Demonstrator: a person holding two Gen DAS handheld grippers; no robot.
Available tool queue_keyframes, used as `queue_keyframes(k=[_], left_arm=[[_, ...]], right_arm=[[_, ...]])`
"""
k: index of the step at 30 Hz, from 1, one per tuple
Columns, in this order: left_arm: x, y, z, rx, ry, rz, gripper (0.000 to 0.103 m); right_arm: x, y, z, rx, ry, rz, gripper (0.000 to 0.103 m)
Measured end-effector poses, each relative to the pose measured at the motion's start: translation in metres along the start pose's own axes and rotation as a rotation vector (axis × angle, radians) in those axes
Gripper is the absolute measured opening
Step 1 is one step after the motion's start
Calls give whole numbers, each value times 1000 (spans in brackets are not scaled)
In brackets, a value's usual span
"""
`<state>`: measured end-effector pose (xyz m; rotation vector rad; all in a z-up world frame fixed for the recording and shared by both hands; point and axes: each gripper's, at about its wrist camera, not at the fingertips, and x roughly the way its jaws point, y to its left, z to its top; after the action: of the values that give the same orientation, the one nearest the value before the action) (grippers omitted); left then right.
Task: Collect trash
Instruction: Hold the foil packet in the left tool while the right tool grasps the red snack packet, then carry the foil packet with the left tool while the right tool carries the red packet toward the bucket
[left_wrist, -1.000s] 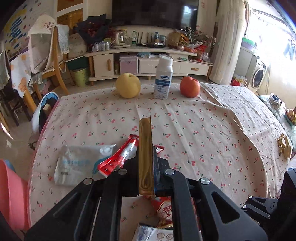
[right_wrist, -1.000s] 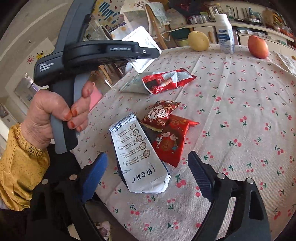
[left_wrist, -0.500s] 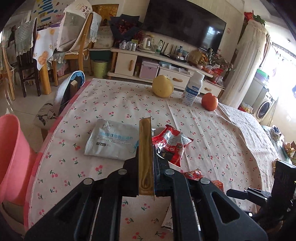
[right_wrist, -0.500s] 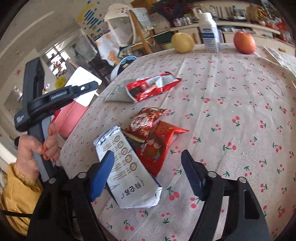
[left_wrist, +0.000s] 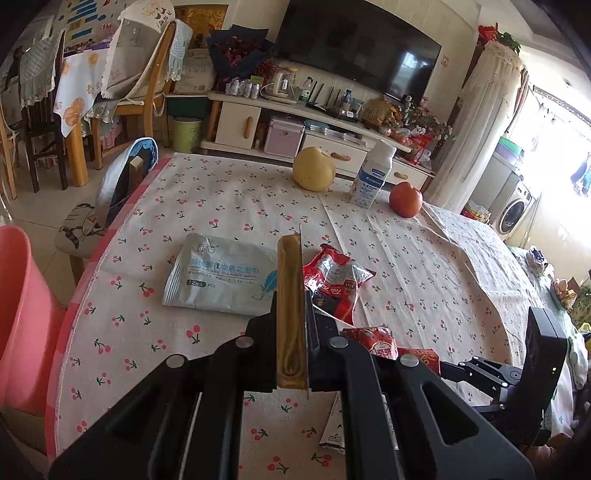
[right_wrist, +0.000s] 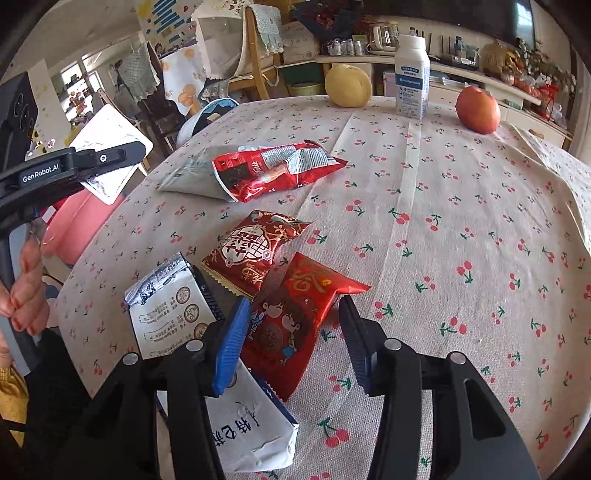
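Note:
On the cherry-print tablecloth lies a red wrapper with a cartoon couple. My right gripper is low over it, jaws closing, one blue pad on each side of the wrapper and neither clearly pressing. Beside it are a red patterned wrapper, a white-and-silver pouch, a red-and-silver snack bag and a white wipes pack. My left gripper is shut on a thin flat packet, seen edge-on here and white in the right wrist view.
A pink bin stands off the table's left edge. A yellow pear, a white bottle and a red apple stand at the far side. Chairs and a TV cabinet lie beyond.
My right gripper has dropped toward the cartoon wrapper and its jaws have narrowed around it. The left gripper swung left toward the pink bin with its packet, then held still.

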<state>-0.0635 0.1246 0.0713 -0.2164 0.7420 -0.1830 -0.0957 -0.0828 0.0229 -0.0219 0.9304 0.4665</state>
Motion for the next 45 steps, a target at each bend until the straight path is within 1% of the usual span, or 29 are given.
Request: queue_keyframes(k=[1,2,3,5,7,8,11,18,23,28,30,34,38,43,45], left_arm=[[0,0,0,-2,0,-6,11],[0,0,1,-4,-1,-12,11],[-1,0,1,-4,-3,-16,11],[-2,3,3,-7,-8,-21,11],[-3,6,4,-16,-10,-28,11],[-3,8,5,-21,-10,-31,11],[-4,11,7,-27,-10,-33,11],[-12,20,10,-52,-29,-33,11],[-17,27,11,-61,-40,-20,11],[-24,34,14,-67,-57,-8,11],[-27,37,16,-74,-65,-4,11],[-35,49,19,-92,-90,20,11],[-48,67,23,-124,-128,70,11],[-64,102,27,-205,-173,153,11],[-74,120,28,-244,-194,192,11]], right_arm=[[0,1,0,-4,0,-9,51],[1,1,0,-8,0,-19,49],[1,1,1,-8,-1,-29,44],[0,0,1,2,-5,-40,37],[-3,-3,3,23,-13,-48,33],[-5,-4,3,30,-20,-53,29],[-10,-4,5,35,-41,-78,25],[-24,-1,11,38,-86,-124,21],[-42,7,24,22,-135,-147,21],[-58,22,42,4,-182,-148,20],[-64,31,51,-7,-201,-136,20],[-71,58,71,-40,-227,-84,20],[-70,99,92,-99,-241,-13,20],[-56,154,113,-175,-229,98,20],[-49,178,121,-219,-226,128,20]])
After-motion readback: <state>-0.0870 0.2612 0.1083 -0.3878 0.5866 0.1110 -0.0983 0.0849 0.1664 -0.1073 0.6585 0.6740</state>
